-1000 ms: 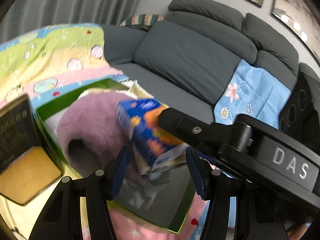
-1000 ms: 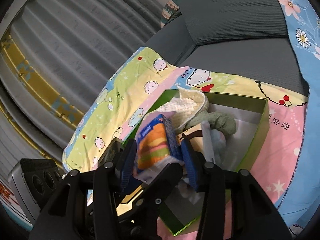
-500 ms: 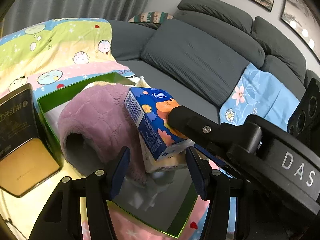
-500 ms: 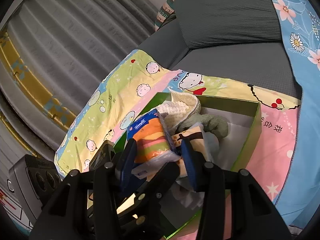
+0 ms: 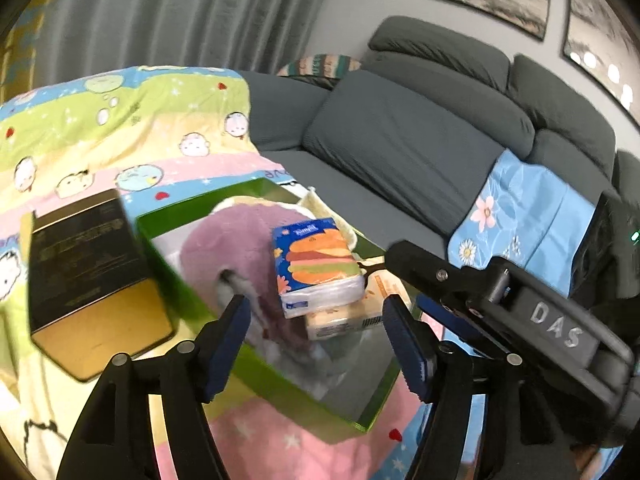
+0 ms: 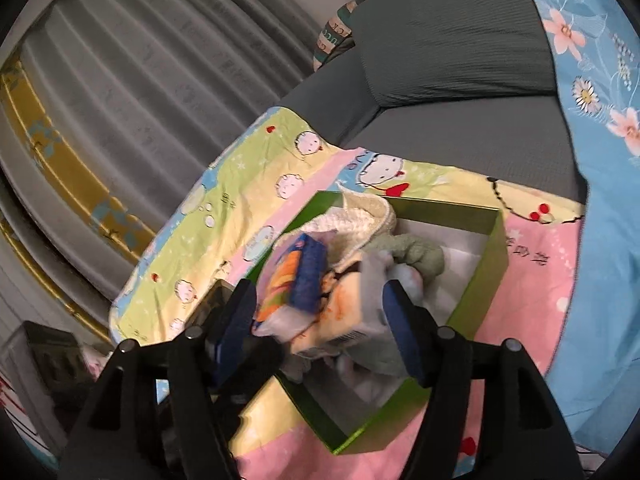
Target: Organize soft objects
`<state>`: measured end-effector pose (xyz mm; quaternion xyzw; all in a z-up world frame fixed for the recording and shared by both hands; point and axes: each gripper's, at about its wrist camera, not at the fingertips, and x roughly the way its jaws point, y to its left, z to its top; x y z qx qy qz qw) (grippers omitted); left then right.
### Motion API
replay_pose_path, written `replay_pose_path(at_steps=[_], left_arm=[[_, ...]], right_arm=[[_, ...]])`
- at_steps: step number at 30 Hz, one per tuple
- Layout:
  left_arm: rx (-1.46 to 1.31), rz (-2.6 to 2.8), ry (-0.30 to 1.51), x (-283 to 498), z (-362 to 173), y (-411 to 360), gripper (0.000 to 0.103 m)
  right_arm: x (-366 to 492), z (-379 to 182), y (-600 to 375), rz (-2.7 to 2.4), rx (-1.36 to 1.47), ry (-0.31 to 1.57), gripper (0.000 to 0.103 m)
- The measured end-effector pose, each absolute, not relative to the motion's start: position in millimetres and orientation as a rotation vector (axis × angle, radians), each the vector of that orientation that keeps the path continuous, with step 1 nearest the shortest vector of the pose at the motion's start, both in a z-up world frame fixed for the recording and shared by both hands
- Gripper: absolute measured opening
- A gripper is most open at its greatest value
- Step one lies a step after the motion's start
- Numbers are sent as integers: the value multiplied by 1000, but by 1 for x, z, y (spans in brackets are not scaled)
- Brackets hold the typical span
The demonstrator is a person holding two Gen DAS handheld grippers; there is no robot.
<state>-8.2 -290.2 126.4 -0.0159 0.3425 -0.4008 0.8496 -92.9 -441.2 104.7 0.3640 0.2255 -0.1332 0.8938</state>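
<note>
Both tools are opening, nothing pinched. The left tool [image 5: 316, 328] and right tool [image 6: 320, 320] let the tissue pack [image 5: 316, 268] lie in the green box [image 5: 280, 380].

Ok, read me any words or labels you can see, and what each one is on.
"DAS": on the right gripper's body.
Tissue pack: white brand word, too blurred to read.
Black box: gold lettering, unreadable.
Blanket: small printed characters, unreadable.
Striped cushion: letters, cut off and unclear.

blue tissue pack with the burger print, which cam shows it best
The left wrist view: the blue tissue pack lies sharp and unobstructed, its printed face up. The right wrist view shows it blurred and edge-on.
</note>
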Motion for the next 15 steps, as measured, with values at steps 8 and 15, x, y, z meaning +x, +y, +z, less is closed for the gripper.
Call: replay_pose_path(at_steps=[8, 15], left_arm=[[-40, -735, 674, -12, 145, -231, 80], [-77, -633, 657, -25, 159, -166, 85]], right_arm=[[-103, 124, -421, -268, 679, 445, 84], [-102, 133, -399, -291, 601, 453, 86]])
